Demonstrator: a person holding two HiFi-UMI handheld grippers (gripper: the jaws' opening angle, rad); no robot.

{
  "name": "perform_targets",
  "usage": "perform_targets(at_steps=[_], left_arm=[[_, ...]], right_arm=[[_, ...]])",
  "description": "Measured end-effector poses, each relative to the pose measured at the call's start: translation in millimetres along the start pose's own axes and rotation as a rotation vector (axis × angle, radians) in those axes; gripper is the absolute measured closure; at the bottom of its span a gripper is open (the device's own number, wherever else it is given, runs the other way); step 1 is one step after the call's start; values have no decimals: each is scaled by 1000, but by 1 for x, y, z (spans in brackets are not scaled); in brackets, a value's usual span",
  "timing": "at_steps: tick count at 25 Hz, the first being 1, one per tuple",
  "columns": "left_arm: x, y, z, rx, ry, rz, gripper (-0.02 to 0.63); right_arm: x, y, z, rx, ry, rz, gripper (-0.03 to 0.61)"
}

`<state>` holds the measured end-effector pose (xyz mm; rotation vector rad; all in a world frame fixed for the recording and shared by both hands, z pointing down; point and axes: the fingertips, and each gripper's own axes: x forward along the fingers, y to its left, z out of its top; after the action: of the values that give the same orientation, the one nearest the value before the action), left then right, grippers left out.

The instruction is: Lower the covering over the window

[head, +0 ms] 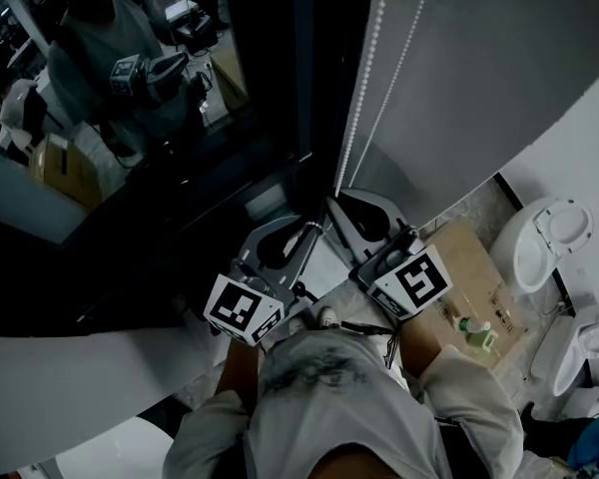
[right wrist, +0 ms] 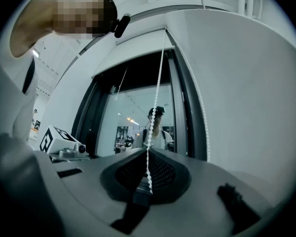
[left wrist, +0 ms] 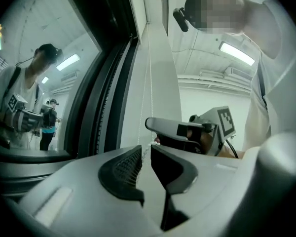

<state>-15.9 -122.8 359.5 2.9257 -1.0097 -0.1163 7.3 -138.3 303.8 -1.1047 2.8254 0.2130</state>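
Right gripper view shows my right gripper [right wrist: 149,149] closed tight on the bead chain [right wrist: 158,83], the beads running straight up from between the pads to the top of the frame. My left gripper [left wrist: 147,149] stands only narrowly apart, and the chain passes loosely through the gap without being pinched. From the head view the two tools sit side by side, just under where the chain hangs. The grey roller blind [head: 479,68] hangs right of the dark window glass [head: 130,78], which looks uncovered in front of me.

I judge this a hand-over-hand pull. To do it well, the right grip should carry the chain while the left slides higher along the same strand, closes squarely across the beads, and then draws straight down in line with the chain. Pulling sideways could jump beads off the clutch, and grabbing the other strand would raise the blind.
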Motion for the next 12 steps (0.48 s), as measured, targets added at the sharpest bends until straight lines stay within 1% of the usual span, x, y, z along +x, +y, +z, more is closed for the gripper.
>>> perform_targets(at_steps=[6,9,10,12], left_arm=[[7,-6,28,29,-51,-39,525],[13,-8,37,59,-48,-52,514],[14,-9,40,60,-52,-57,503],[13,-10,46,39,-72,-78,483]], right_arm=[[-1,4,-19,24,40,3,558],[-4,2,-23,44,40,-7,558],[-5,0,-23,44,40,-11,558],[-7,-3,-23,41,41,-17,558]])
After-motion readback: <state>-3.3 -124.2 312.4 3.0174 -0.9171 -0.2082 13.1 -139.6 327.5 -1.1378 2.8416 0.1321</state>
